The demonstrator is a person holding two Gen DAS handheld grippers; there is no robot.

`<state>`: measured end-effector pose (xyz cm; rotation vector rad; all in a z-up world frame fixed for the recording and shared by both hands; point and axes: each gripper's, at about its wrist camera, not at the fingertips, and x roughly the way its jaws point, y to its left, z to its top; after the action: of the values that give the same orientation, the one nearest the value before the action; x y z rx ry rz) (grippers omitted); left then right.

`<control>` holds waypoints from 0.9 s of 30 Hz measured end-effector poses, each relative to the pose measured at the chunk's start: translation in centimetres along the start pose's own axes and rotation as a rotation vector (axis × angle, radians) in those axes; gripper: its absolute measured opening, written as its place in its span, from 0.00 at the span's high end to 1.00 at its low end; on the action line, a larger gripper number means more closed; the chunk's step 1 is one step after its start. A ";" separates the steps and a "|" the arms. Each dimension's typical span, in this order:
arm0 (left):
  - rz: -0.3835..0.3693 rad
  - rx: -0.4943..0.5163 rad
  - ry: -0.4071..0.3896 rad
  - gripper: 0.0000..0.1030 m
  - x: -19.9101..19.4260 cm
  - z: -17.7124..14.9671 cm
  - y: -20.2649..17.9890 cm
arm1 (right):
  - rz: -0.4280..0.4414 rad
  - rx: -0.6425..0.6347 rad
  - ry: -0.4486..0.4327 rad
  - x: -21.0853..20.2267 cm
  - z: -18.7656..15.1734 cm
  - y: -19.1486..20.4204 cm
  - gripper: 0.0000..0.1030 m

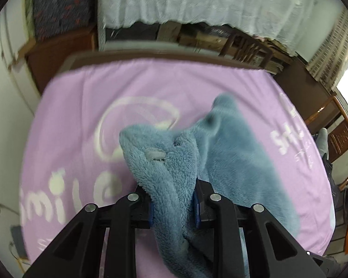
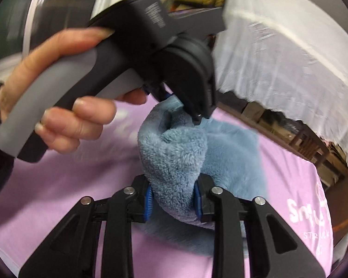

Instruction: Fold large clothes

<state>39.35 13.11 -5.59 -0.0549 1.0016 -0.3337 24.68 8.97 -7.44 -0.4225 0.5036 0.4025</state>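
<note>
Both grippers clamp the blue fleece garment (image 1: 174,166) above the lilac bedsheet (image 1: 81,97); the left gripper (image 1: 174,206) pinches a bunched edge; the right gripper (image 2: 173,200) grips close beside it, likely to lift and spread the cloth for folding.

The lilac bedsheet (image 1: 85,106) carries white printed lettering: in the left wrist view the rounded letters "smile" run along its near left side beneath a large white swirl, partly cut off by the frame edge, and a second, partly legible copy beginning "Sm" stands at its right side with smaller capitals under it. In the right wrist view the same sheet (image 2: 297,176) shows "Sm…" with small capitals "STR UCK" below. A white label of fine print on the other handheld gripper's black body (image 2: 154,18) is too blurred to read.
</note>
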 end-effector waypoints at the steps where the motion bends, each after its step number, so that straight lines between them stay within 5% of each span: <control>1: -0.002 -0.015 0.009 0.75 0.8 -0.5 0.7 | 0.006 -0.028 0.033 1.0 -0.5 0.8 0.74; 7: -0.088 -0.105 -0.022 0.64 2.0 -2.4 4.2 | 0.022 -0.089 0.064 3.0 -1.5 2.7 0.60; 18: -0.068 -0.163 -0.042 0.25 3.0 -2.9 6.2 | 0.075 -0.108 0.048 2.2 -2.3 4.2 0.43; 21: -0.095 -0.202 -0.056 0.25 1.9 -3.1 7.3 | 0.128 -0.071 0.036 0.5 -2.3 4.0 0.37; 27: -0.017 -0.280 -0.128 0.27 -1.8 -3.6 9.1 | 0.228 0.006 -0.010 -4.4 -3.1 2.3 0.32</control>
<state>37.74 22.67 -7.89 -0.3343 0.9152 -0.2007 18.89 8.28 -8.15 -0.3579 0.5448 0.6219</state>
